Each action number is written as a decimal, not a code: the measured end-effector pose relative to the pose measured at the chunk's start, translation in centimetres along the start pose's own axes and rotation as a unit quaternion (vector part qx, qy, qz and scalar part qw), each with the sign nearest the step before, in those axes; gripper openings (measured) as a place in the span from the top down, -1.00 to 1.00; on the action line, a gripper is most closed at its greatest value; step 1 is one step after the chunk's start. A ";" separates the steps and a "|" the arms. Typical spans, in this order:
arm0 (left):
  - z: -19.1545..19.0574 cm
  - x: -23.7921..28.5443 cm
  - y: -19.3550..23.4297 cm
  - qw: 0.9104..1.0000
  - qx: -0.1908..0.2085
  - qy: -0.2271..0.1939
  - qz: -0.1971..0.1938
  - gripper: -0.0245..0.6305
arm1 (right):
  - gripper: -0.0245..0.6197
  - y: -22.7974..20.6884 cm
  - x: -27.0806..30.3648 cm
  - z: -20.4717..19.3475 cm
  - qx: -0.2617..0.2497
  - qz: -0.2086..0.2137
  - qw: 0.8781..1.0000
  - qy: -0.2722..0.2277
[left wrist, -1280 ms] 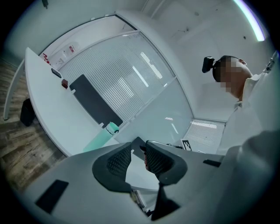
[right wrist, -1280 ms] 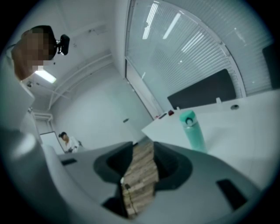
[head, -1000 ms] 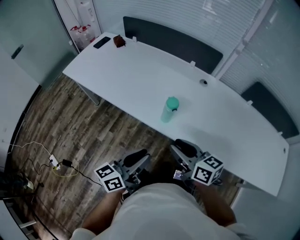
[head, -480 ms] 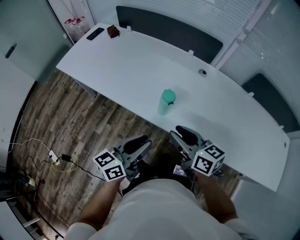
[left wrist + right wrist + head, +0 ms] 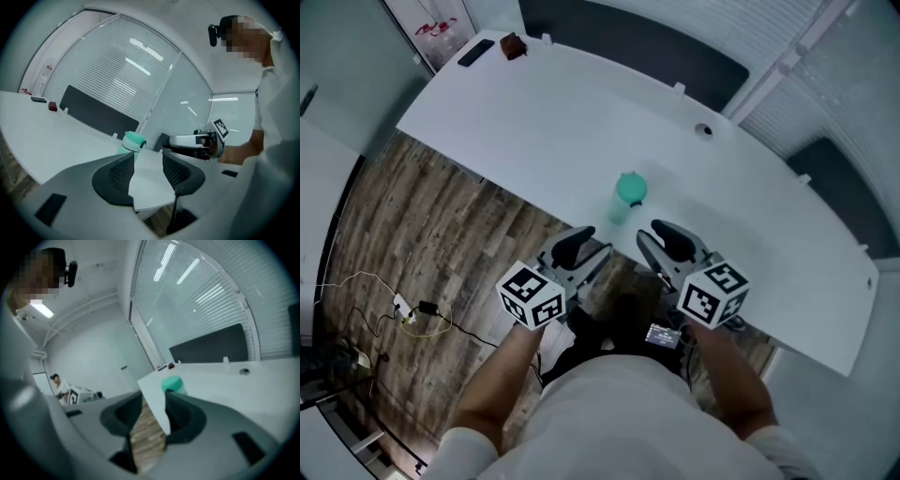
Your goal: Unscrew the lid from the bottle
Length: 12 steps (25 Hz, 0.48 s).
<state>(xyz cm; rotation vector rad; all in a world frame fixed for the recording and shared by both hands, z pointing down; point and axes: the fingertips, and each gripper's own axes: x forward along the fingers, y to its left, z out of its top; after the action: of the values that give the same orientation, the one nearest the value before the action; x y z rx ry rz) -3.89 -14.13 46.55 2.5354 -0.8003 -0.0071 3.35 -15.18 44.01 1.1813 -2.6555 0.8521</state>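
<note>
A translucent bottle with a mint-green lid (image 5: 627, 191) stands upright near the front edge of the white table (image 5: 750, 216). In both gripper views the bottle (image 5: 133, 141) (image 5: 171, 383) lies just beyond the jaws. My left gripper (image 5: 586, 247) hangs over the floor just short of the table edge, below and left of the bottle; its jaws have just been opening and nothing is between them (image 5: 146, 158). My right gripper (image 5: 660, 238) sits at the table edge, right of the bottle, open and empty (image 5: 154, 403). Neither touches the bottle.
A black device (image 5: 476, 52) and a small brown object (image 5: 513, 46) lie at the table's far left corner. A round cable hole (image 5: 704, 130) is behind the bottle. Dark divider panels (image 5: 628, 37) line the far edge. Cables (image 5: 408, 314) lie on the wood floor.
Both grippers have moved forward towards the table edge and the bottle. The left gripper's jaws stand wider apart than before and it has rolled a little.
</note>
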 end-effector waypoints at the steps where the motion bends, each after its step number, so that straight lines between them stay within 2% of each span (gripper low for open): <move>1: -0.1 0.7 0.6 1.000 0.010 0.006 0.006 0.32 | 0.47 -0.4 0.4 0.1 -0.005 -0.005 1.000 0.002; 8: -1.5 5.5 4.0 0.995 0.066 0.047 0.051 0.00 | 0.29 -2.7 2.8 0.3 -0.055 -0.029 0.998 0.029; 12: -2.6 7.4 5.2 0.991 0.093 0.069 0.070 -0.04 | 0.17 -3.2 4.2 0.3 -0.089 -0.033 0.995 0.042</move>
<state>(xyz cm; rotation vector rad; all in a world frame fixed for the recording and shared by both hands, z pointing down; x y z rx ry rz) -0.16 -20.75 52.21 2.6111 -0.9594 0.2972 2.76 -19.82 46.59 1.1556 -2.5475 0.6266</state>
